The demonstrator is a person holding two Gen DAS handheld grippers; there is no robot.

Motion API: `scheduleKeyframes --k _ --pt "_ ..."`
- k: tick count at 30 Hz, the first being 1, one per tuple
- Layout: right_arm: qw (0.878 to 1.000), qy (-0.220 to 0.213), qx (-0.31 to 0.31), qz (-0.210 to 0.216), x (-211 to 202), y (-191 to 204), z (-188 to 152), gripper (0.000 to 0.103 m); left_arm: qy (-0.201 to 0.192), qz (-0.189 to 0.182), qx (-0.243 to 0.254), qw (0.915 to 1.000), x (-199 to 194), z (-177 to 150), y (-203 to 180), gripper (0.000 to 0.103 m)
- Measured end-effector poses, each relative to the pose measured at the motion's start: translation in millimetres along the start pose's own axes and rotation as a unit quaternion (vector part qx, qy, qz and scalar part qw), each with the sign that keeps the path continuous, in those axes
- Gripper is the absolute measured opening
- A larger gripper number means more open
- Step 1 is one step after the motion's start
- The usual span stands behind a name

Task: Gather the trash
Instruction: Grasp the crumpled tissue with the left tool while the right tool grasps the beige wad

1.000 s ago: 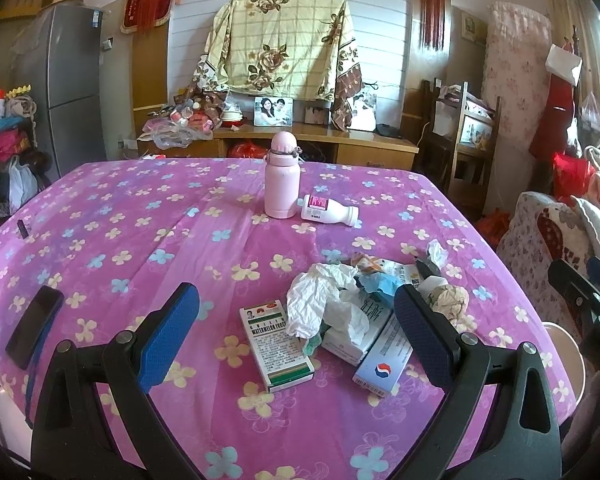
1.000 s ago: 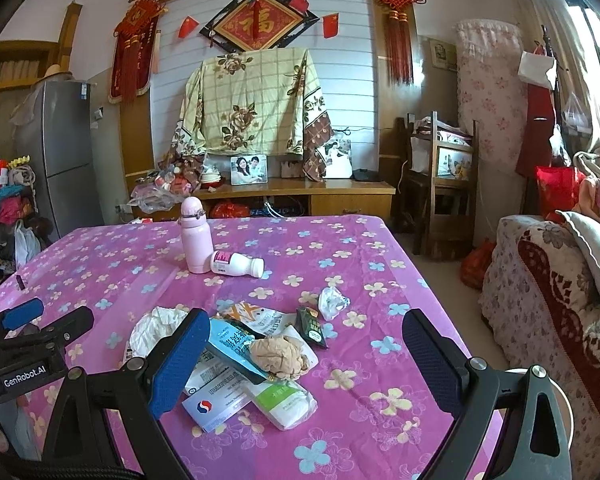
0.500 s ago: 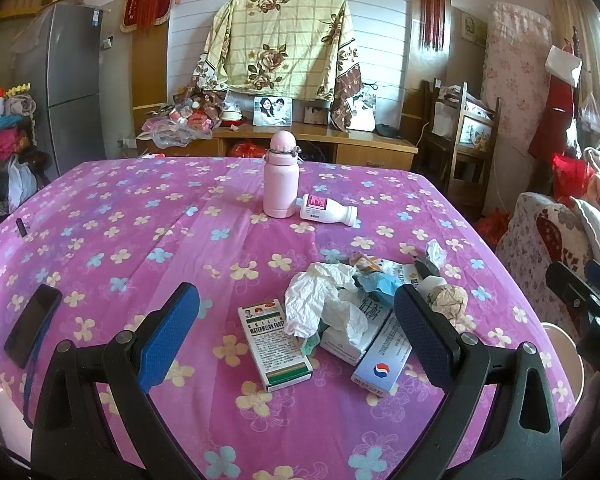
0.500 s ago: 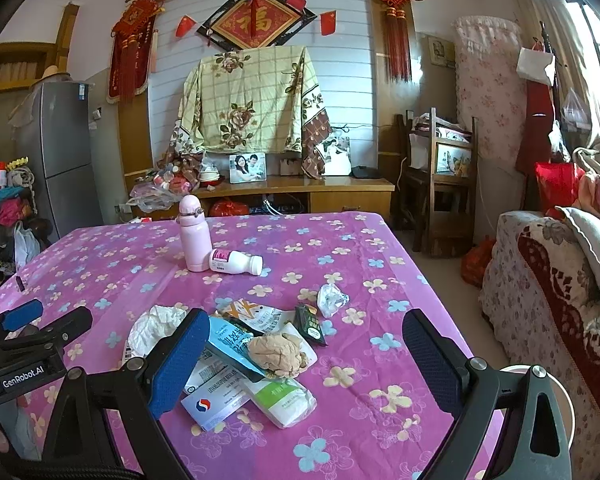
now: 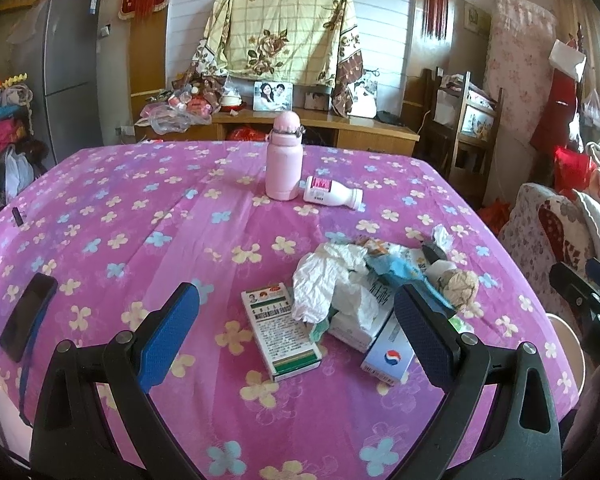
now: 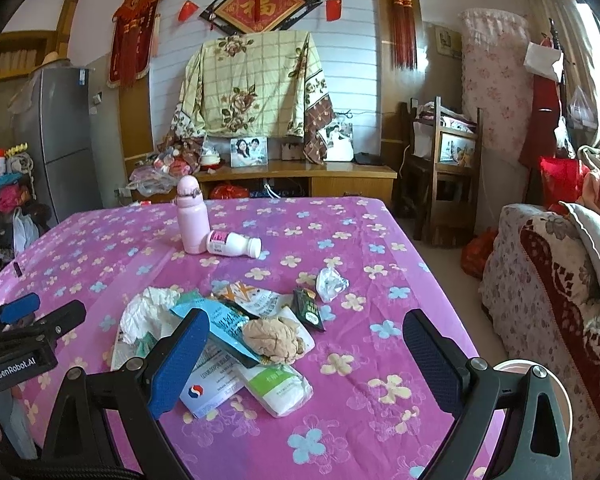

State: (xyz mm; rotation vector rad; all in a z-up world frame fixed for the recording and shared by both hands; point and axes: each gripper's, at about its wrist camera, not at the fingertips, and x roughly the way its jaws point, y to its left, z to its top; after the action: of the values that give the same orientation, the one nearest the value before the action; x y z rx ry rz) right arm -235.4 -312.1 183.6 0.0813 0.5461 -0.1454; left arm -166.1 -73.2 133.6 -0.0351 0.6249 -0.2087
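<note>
A pile of trash lies on the pink flowered table [image 5: 140, 216]: crumpled white paper [image 5: 328, 280], a green and white box [image 5: 280, 332], a box with a red and blue logo [image 5: 388, 356], a brown crumpled wad [image 6: 278, 338], a white and green packet [image 6: 280, 386], a dark sachet [image 6: 309, 312] and a clear wrapper [image 6: 330, 284]. My left gripper [image 5: 296, 344] is open and empty, held near the table's front edge just before the pile. My right gripper [image 6: 306, 354] is open and empty, also just before the pile.
A pink bottle [image 5: 284, 160] stands mid-table with a white bottle [image 5: 332, 194] lying beside it. A black phone [image 5: 28, 316] lies at the left edge. A white bin rim [image 6: 516, 368] shows below the table's right side. A sofa [image 6: 556, 280] stands to the right.
Both grippers have barely moved; the views shift only slightly. Nothing was picked up or moved on the table.
</note>
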Motion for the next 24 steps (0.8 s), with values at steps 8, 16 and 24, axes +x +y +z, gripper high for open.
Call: scheduleKeyframes --k 8,16,24 --pt "1.0 0.025 -0.011 -0.005 15 0 -5 0.096 0.025 0.008 -0.002 0.9997 16 -8 20 0.098" --pt "0.998 0.06 -0.026 -0.003 37 0 -13 0.096 0.045 0.016 0.007 0.9988 28 -17 39 0.098" --pt "0.989 0.143 -0.036 0.014 72 -7 -21 0.096 0.074 0.0 0.004 0.9972 41 -19 50 0.098"
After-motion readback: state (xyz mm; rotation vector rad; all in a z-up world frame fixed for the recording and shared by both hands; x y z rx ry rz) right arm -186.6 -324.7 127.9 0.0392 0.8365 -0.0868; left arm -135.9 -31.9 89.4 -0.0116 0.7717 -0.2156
